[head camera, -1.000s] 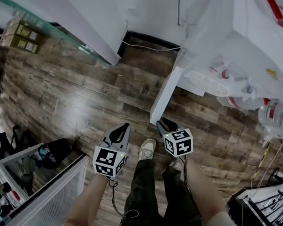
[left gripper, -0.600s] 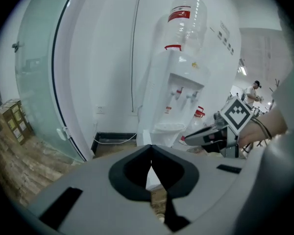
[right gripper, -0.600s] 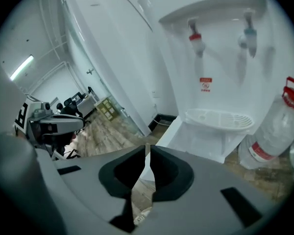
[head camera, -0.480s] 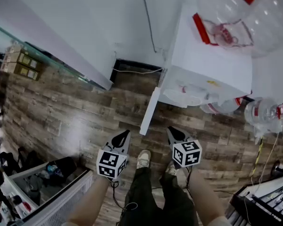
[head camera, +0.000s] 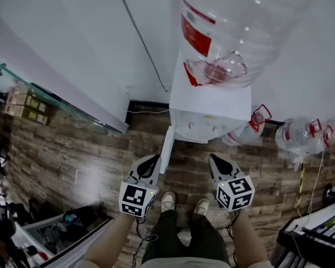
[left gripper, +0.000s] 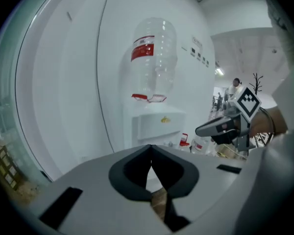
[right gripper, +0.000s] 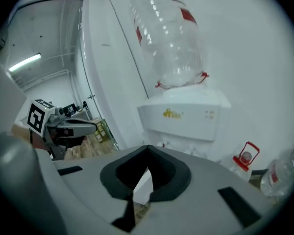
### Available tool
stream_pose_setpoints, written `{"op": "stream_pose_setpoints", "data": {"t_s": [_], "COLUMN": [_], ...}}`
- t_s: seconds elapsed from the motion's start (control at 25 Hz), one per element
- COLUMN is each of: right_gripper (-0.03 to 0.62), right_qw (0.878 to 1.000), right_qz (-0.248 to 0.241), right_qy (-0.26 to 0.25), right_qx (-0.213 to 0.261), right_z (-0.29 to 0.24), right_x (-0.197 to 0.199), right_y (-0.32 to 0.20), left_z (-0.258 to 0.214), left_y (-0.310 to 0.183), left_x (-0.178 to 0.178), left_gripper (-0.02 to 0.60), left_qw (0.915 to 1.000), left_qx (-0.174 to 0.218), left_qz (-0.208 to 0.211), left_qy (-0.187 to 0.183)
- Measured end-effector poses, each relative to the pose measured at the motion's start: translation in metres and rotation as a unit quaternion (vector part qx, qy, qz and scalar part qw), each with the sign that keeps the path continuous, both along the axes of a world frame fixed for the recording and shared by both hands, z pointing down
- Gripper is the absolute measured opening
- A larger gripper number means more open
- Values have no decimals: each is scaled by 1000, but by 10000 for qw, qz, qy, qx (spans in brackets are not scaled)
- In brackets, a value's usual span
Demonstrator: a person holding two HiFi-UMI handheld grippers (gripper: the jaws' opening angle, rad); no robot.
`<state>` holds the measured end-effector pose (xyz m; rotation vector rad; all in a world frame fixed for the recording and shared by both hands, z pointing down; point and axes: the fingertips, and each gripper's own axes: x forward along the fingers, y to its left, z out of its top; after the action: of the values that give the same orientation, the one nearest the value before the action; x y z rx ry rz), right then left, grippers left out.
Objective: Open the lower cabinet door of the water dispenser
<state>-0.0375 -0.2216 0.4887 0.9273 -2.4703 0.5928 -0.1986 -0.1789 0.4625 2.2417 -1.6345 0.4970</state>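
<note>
The white water dispenser [head camera: 212, 108] stands against the wall with a clear bottle [head camera: 234, 27] on top. Its lower cabinet door [head camera: 167, 148] is swung open and shows edge-on, pointing toward me. My left gripper [head camera: 153, 159] hangs just left of the door's edge, shut and empty. My right gripper [head camera: 215, 159] is off to the door's right, in front of the dispenser; its jaws have just been closing, with nothing between them. In the left gripper view the dispenser [left gripper: 154, 124] rises beyond the shut jaws [left gripper: 151, 161]. The right gripper view shows it [right gripper: 186, 116] above the shut jaws [right gripper: 147, 166].
Spare water bottles [head camera: 301, 135] lie on the wooden floor to the dispenser's right. A glass shelf with cardboard boxes [head camera: 22, 108] runs along the left wall. A white crate [head camera: 72, 239] sits lower left, a tool rack [head camera: 318, 233] lower right. My shoes [head camera: 168, 201] stand between the grippers.
Both grippers have risen and drawn back from the open door. The view has lifted from the floor to the dispenser's top and its bottle. The door stays open.
</note>
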Motion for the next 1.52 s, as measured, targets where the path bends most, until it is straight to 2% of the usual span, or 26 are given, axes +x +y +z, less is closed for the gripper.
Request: {"op": "stream_pose_setpoints", "data": {"t_s": [0.32, 0.56, 0.84, 1.12, 1.32, 1.52], "right_gripper": [6, 6, 6, 6, 6, 6], "right_qw": [9957, 9855, 9669, 9485, 9357, 9298], "right_qz": [54, 134, 260, 471, 471, 399], "right_qy": [-316, -476, -681, -718, -850, -835], "right_qx": [869, 1621, 2444, 3051, 3393, 3563], "right_z": [-150, -255, -362, -427, -464, -479], "right_x": [31, 63, 90, 116, 127, 132], "right_y": [0, 7, 37, 76, 113, 134], "left_z": [-128, -207, -305, -370, -404, -418], "left_y": [-24, -22, -2, 30, 57, 73], "left_x": [40, 62, 87, 106, 105, 104], "left_gripper": [6, 6, 6, 6, 6, 6], "left_qw": [9962, 9924, 9792, 9688, 9581, 9562], "left_qx": [776, 1128, 1887, 2315, 2716, 2802], "left_qz": [337, 492, 747, 876, 901, 845], "left_qy": [183, 38, -34, 134, -111, -117]}}
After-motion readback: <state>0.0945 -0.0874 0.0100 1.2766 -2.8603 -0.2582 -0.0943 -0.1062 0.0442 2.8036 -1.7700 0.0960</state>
